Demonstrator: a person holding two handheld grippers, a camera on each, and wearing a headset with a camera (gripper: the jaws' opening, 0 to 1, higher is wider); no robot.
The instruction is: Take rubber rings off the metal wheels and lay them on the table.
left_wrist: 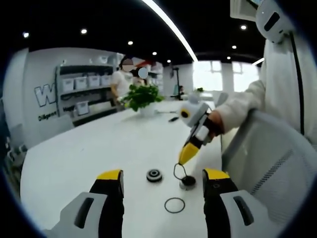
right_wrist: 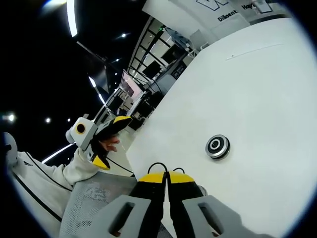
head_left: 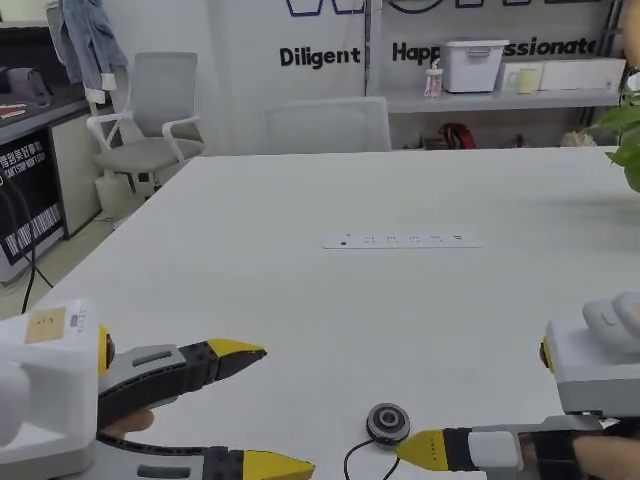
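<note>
Right gripper (right_wrist: 167, 174) seemingly pinches ring (left_wrist: 174, 171); wall (head_left: 250, 95): "Diligent".

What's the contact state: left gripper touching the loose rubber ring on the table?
Apart. The left gripper view shows the rubber ring flat on the table between the jaws of the open left gripper, with bare tabletop on both sides.
</note>
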